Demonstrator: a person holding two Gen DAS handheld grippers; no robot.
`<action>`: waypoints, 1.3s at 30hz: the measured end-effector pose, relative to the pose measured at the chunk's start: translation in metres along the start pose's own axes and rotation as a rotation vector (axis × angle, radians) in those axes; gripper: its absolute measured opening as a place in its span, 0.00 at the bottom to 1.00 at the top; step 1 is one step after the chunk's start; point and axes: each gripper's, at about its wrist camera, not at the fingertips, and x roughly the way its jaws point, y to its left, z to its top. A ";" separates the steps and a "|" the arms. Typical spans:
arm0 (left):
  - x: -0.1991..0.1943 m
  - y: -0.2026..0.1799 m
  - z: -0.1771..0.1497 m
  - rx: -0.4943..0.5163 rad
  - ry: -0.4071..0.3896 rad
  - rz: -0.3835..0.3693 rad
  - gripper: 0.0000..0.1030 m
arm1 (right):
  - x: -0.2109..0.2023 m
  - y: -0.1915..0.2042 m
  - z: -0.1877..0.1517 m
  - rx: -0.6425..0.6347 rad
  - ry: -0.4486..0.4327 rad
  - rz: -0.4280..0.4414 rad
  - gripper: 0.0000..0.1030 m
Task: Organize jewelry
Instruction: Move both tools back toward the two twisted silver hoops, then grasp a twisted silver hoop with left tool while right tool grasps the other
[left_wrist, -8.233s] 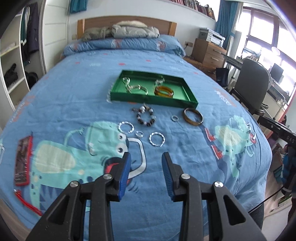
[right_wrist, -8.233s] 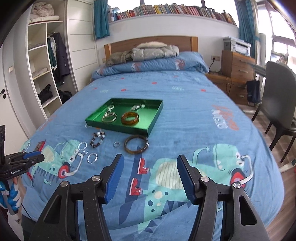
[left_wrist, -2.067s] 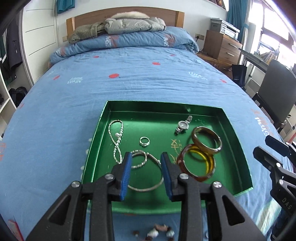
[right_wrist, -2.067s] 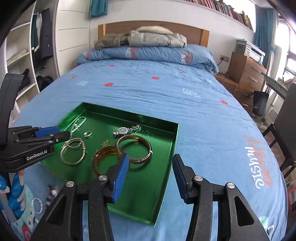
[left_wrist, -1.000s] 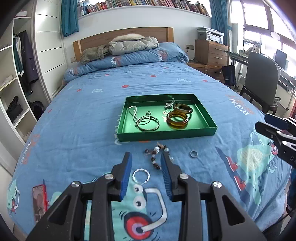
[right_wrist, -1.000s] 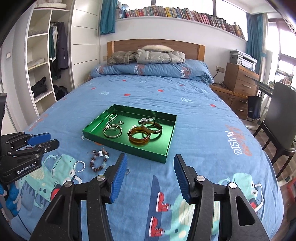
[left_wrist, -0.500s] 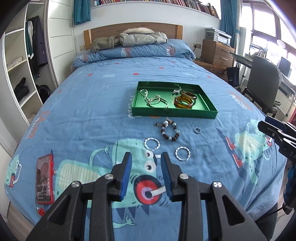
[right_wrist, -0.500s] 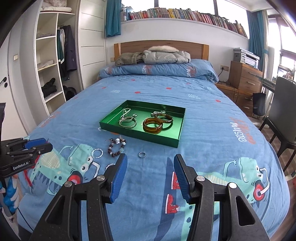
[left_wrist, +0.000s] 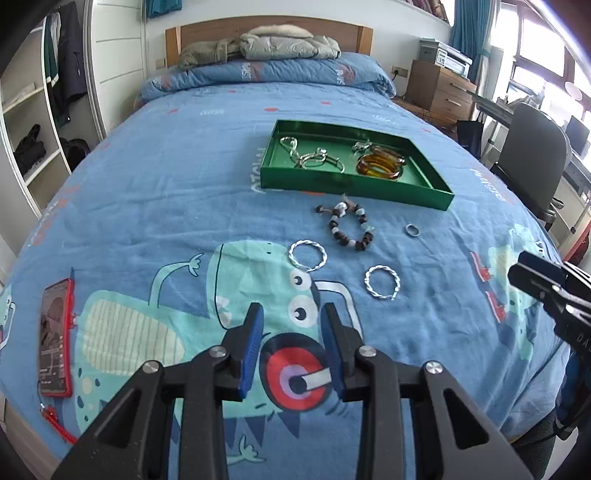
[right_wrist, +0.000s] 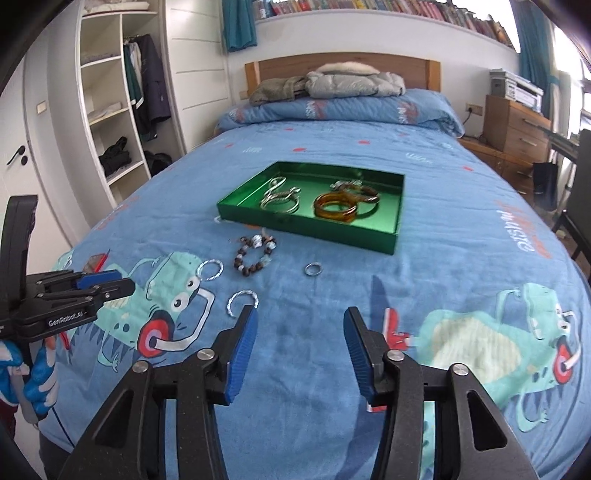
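Note:
A green tray (left_wrist: 354, 184) (right_wrist: 306, 221) sits mid-bed and holds silver chains, a watch and two amber bangles (left_wrist: 380, 166) (right_wrist: 336, 206). On the blue bedspread in front of it lie a beaded bracelet (left_wrist: 349, 225) (right_wrist: 255, 254), two twisted silver rings (left_wrist: 307, 254) (left_wrist: 382, 282) and a small ring (left_wrist: 412, 230) (right_wrist: 313, 269). My left gripper (left_wrist: 291, 347) is open and empty, hovering near the bed's foot. My right gripper (right_wrist: 299, 347) is open and empty, wider apart, to the right; it also shows in the left wrist view (left_wrist: 546, 284).
A red phone (left_wrist: 55, 343) lies at the bed's left edge. Folded jackets (right_wrist: 328, 86) rest on the pillow. Shelves (right_wrist: 110, 122) stand to the left, a dresser (left_wrist: 439, 92) and a chair (left_wrist: 532, 158) to the right.
Both grippers have pulled back from over the tray toward the foot of the bed. The brown bangle that lay on the bedspread is now in the tray. Both grippers stay open.

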 end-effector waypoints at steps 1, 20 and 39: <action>0.007 0.003 0.002 -0.004 0.008 -0.008 0.30 | 0.008 0.002 0.000 -0.004 0.014 0.014 0.41; 0.110 0.008 0.045 0.091 0.122 -0.071 0.30 | 0.133 0.024 0.015 -0.088 0.229 0.168 0.23; 0.133 -0.014 0.044 0.180 0.126 0.014 0.05 | 0.149 0.042 0.002 -0.323 0.247 0.123 0.10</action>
